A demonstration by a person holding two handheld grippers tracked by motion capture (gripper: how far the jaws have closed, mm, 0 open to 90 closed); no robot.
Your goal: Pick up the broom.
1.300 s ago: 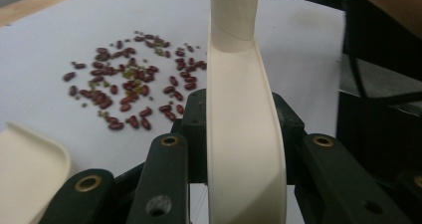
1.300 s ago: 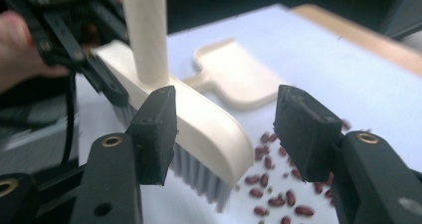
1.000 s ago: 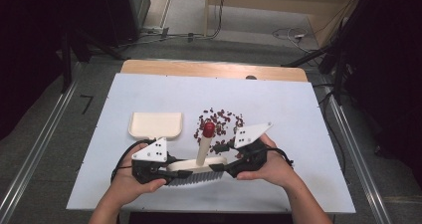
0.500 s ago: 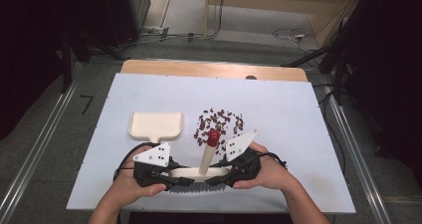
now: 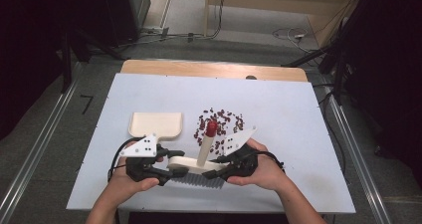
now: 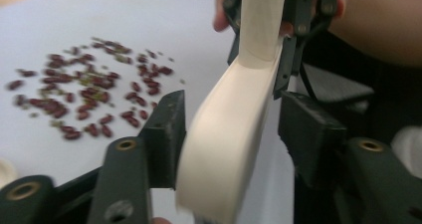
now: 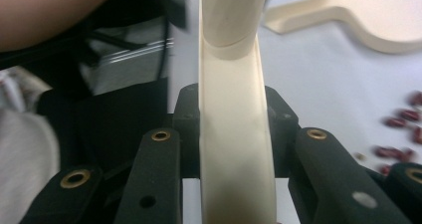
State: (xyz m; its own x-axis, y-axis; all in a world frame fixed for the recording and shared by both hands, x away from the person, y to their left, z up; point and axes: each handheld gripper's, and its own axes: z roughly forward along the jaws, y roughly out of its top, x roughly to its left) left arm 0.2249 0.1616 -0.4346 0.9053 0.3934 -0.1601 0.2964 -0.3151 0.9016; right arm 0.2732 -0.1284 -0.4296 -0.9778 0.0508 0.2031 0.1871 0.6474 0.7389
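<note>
Smooth matt cream plastic brush [image 5: 191, 164] (black plastic jaws) over matt white table [image 5: 298, 134].

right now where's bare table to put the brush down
The table is bare to the right of the beans, along the far edge behind them, and left of the dustpan. It is crowded at the near middle, where the brush lies close to the beans and dustpan.

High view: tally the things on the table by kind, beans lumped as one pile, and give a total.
Brush, cream with a red-tipped handle: 1
Dustpan, cream: 1
Pile of red beans: 1
Grippers: 2, left gripper and right gripper
Total: 5
</note>
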